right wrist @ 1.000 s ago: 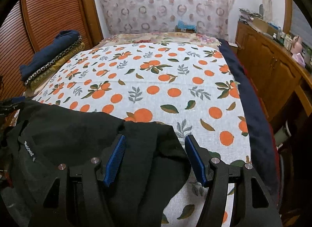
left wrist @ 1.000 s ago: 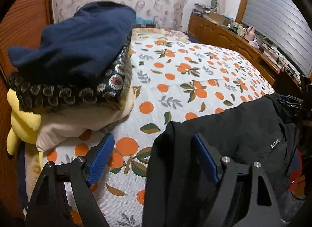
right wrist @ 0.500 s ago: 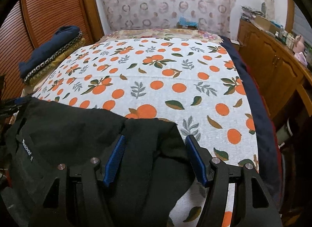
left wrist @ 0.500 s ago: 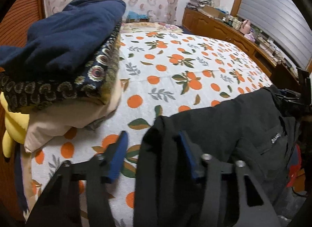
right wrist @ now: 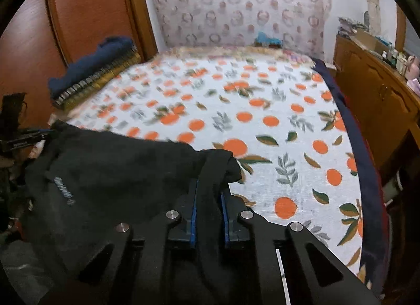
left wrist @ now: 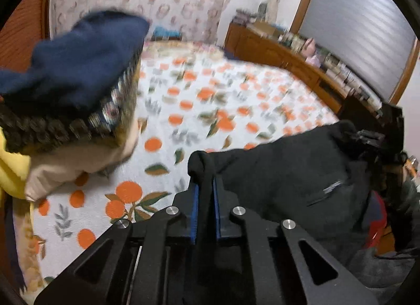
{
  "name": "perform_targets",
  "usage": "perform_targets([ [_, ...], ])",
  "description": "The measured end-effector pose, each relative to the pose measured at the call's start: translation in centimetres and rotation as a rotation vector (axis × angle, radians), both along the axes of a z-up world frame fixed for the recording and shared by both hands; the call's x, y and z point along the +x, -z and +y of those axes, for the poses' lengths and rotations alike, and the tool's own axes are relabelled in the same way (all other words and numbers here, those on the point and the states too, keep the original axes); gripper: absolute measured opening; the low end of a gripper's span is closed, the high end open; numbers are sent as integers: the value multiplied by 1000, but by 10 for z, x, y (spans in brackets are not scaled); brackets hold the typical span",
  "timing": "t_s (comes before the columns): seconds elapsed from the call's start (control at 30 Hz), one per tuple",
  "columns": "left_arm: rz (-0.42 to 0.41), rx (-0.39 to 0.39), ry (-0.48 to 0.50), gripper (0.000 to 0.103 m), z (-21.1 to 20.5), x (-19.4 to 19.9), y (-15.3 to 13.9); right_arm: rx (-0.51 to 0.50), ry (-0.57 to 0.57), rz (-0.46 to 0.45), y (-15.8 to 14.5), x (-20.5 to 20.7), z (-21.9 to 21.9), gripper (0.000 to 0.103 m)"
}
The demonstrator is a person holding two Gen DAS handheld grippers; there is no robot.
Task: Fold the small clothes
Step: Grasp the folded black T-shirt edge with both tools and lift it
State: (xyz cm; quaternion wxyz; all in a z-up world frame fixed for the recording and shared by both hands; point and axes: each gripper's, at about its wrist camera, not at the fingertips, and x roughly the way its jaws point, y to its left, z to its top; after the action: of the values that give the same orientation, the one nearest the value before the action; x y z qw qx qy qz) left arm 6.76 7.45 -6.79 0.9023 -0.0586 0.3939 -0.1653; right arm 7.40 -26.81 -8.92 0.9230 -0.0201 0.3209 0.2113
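A black garment (left wrist: 288,174) (right wrist: 110,174) with a small white label lies at the near edge of the bed. My left gripper (left wrist: 204,189) is closing, its blue pads pinching the garment's left corner, which bunches up above the fingertips. My right gripper (right wrist: 210,189) is closing too, its pads clamped on the garment's right corner. The cloth stretches between the two grippers, and the other gripper shows faintly at the far end of it in each view.
The bed (right wrist: 262,126) wears a white sheet with orange fruit print. A stack of folded clothes (left wrist: 73,69) (right wrist: 92,79), dark blue on top, sits at its left side. A wooden cabinet (right wrist: 375,95) runs along the right, a wooden wardrobe door (right wrist: 86,11) on the left.
Both grippers have gone from wide open to pinched on the black garment's corners. The left one has lifted and shifted, the corner rising with it. The pictures are now blurred by motion.
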Motion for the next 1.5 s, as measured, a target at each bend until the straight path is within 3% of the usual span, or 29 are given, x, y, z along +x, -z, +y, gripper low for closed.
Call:
perform_targets([
  [0.27, -229, -48, 79, 10, -13, -51, -104, 13, -7, -217, -89, -72, -25, 11],
  [0.33, -292, -30, 78, 10, -17, -55, -130, 20, -7, -273, -110, -89, -35, 11],
  [0.63, -480, -40, 56, 10, -10, -85, -205, 66, 16, -474, -183, -154, -72, 10],
  [0.73, -538, -15, 54, 10, -11, -96, -218, 45, 25, -534, -196, -175, -75, 10],
  [0.93, -607, -76, 36, 10, 9, -106, -244, 71, 44, -616, -214, -211, -81, 10],
  [1.13, -671, -97, 42, 10, 14, -103, -273, 31, 46, -707, -239, -230, -75, 10],
  [1.3, -655, -33, 13, 10, 6, -68, -274, -30, 94, -720, -235, -198, -61, 10],
  [1.5, -518, 68, -59, 10, -7, 31, -221, -94, 126, -571, -208, -100, -38, 10],
])
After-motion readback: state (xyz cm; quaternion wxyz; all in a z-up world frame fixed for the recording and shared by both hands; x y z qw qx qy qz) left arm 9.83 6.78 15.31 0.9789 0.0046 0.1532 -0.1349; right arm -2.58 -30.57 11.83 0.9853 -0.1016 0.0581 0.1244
